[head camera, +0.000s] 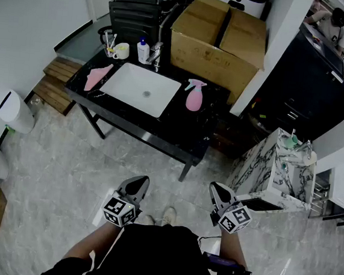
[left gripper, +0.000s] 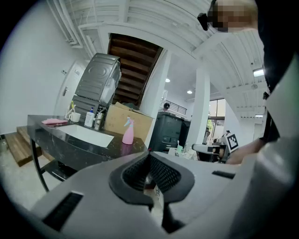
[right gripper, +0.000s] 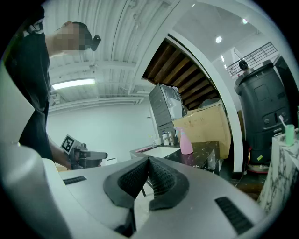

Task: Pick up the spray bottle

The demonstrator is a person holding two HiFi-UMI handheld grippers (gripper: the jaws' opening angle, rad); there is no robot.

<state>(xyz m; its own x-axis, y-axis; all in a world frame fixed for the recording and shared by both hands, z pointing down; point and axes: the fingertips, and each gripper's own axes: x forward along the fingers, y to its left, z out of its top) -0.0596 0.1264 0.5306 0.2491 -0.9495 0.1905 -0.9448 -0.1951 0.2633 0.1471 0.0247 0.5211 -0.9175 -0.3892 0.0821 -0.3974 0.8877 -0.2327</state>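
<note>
Well ahead of both grippers, the pink spray bottle (head camera: 193, 95) stood upright on the black counter (head camera: 179, 128), just right of the white sink (head camera: 128, 93) and in front of a cardboard box (head camera: 220, 42). The left gripper (head camera: 137, 186) and right gripper (head camera: 217, 194) were held side by side over the marbled floor (head camera: 66, 172), well short of the counter, each with its jaws pressed together and nothing between them. A pink cloth (head camera: 96, 77) lay left of the sink.
</note>
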